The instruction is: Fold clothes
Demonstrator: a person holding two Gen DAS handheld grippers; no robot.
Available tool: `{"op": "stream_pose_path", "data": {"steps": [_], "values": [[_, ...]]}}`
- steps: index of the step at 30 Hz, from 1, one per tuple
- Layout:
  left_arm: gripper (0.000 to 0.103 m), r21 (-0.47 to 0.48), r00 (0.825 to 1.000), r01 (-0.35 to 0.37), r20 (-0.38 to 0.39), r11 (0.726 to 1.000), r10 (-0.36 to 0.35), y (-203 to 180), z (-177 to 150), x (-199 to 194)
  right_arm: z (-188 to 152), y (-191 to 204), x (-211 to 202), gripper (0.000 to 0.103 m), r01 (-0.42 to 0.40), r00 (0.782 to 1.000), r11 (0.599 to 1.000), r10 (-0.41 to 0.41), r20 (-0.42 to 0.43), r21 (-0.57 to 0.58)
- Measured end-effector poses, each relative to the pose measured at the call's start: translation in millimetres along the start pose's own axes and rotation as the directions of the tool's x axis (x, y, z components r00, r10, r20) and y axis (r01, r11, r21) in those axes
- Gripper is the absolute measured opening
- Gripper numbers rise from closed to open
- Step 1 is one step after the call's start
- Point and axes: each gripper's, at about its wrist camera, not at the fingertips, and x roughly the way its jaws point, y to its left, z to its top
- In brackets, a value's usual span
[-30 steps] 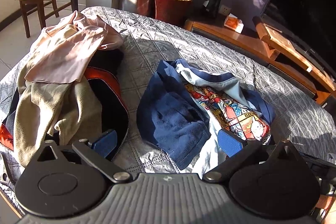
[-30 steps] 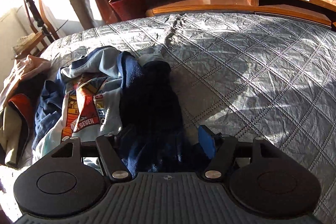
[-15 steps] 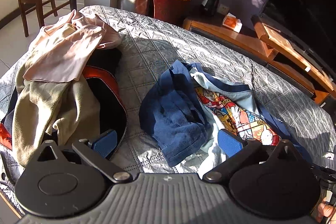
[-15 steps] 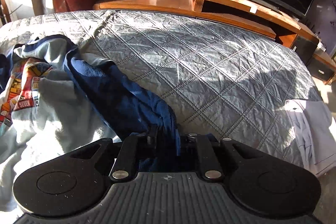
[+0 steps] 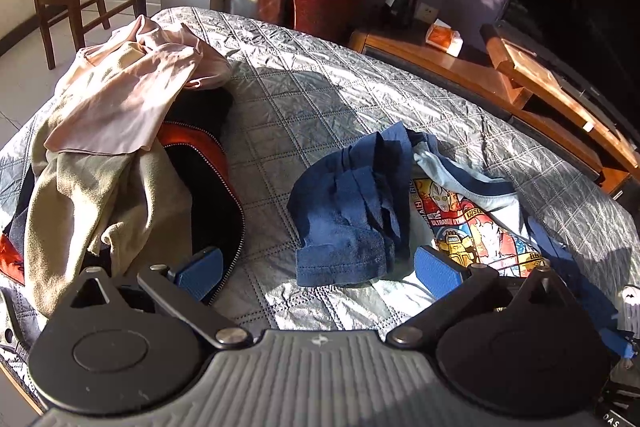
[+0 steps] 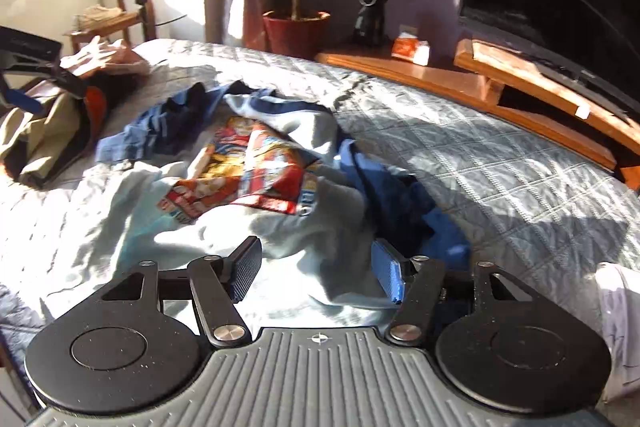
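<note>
The light-blue T-shirt [image 6: 280,195] with dark-blue sleeves lies crumpled on the quilted bed [image 6: 500,163], directly ahead of the right gripper [image 6: 316,273], whose fingers are spread and hold nothing. The left gripper [image 5: 316,269], also spread wide, hovers beside its left sleeve [image 5: 344,227]. The chest print reads "ULTRAMAN".

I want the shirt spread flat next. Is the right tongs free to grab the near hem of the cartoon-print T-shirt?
Probably yes: the right tongs are open and empty just above the cartoon-print T-shirt, with nothing lying over its pale near hem.
</note>
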Motion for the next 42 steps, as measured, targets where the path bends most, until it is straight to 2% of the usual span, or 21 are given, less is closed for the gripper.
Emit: {"op": "stream_pose_path", "data": {"steps": [1,2,3,5,8,10,13,15,18,20,23,27,29,31,33,35,37,38,39,41,42], "values": [[0.102,0.000,1.000,0.000,0.000,1.000,0.000,0,0,0,-3,14,-1,0.065,-0.072,0.997,0.993,0.070,-0.026,-0.090],[0.102,-0.002,1.000,0.000,0.000,1.000,0.000,0,0,0,-5,25,0,0.065,-0.149,0.988,0.982,0.142,-0.061,-0.118],[0.102,-0.004,1.000,0.000,0.000,1.000,0.000,0,0,0,-6,34,1,0.061,-0.227,0.972,0.966,0.215,-0.099,-0.126],[0.102,-0.003,1.000,0.000,0.000,1.000,0.000,0,0,0,-8,55,4,0.061,-0.303,0.950,0.945,0.290,-0.114,-0.123],[0.102,0.009,1.000,-0.002,-0.001,1.000,0.002,-3,-1,1,-8,94,20,0.061,-0.440,0.889,0.896,0.424,-0.174,-0.067],[0.102,0.011,1.000,-0.001,-0.004,1.000,0.001,-3,-1,1,-4,109,29,0.061,-0.448,0.887,0.893,0.436,-0.149,-0.051],[0.102,0.008,1.000,0.000,-0.001,1.000,0.000,-3,-1,1,2,130,41,0.047,-0.453,0.888,0.891,0.449,-0.096,-0.023],[0.102,0.005,1.000,0.002,0.000,1.000,-0.002,-2,0,0,7,154,44,0.035,-0.477,0.879,0.874,0.470,-0.082,-0.090],[0.102,0.003,1.000,0.004,0.002,1.000,-0.004,-2,0,0,8,195,47,0.024,-0.520,0.854,0.828,0.506,-0.119,-0.209],[0.102,0.003,1.000,0.006,0.003,1.000,-0.006,-1,0,0,6,209,45,0.025,-0.549,0.836,0.806,0.534,-0.128,-0.222],[0.102,-0.006,1.000,0.006,0.002,1.000,-0.006,1,1,-1,7,221,40,0.041,-0.564,0.826,0.793,0.547,-0.138,-0.232],[0.102,-0.020,1.000,0.004,0.007,1.000,-0.004,4,3,-3,17,189,23,0.043,-0.602,0.798,0.793,0.598,-0.073,-0.089],[0.102,-0.026,1.000,0.003,0.006,1.000,-0.003,6,4,-3,27,161,18,0.056,-0.554,0.832,0.830,0.553,-0.034,-0.055],[0.102,-0.028,1.000,0.000,0.004,1.000,0.000,7,4,-2,34,128,16,0.058,-0.489,0.872,0.872,0.489,-0.011,-0.019],[0.102,-0.025,1.000,-0.003,0.000,1.000,0.003,7,4,-1,33,87,19,0.056,-0.341,0.940,0.940,0.341,-0.018,0.018],[0.102,-0.015,1.000,-0.005,-0.007,1.000,0.005,6,3,0,26,43,24,0.058,-0.167,0.983,0.984,0.172,-0.069,0.068],[0.102,-0.005,1.000,-0.006,-0.013,1.000,0.006,4,2,1,9,7,26,0.058,-0.073,0.985,0.994,0.084,-0.153,0.076],[0.102,0.001,1.000,-0.005,-0.015,1.000,0.005,3,2,2,-2,-6,23,0.058,-0.057,0.979,0.997,0.064,-0.193,0.045],[0.102,0.007,1.000,-0.004,-0.015,1.000,0.004,1,1,2,-12,-13,18,0.058,-0.059,0.974,0.998,0.059,-0.217,0.004],[0.102,0.016,1.000,-0.003,-0.014,1.000,0.003,-2,0,2,-29,-19,7,0.059,-0.123,0.967,0.992,0.119,-0.225,-0.004],[0.102,0.019,1.000,-0.002,-0.014,1.000,0.002,-3,0,2,-36,-20,5,0.063,-0.130,0.967,0.991,0.127,-0.222,-0.001]]}}
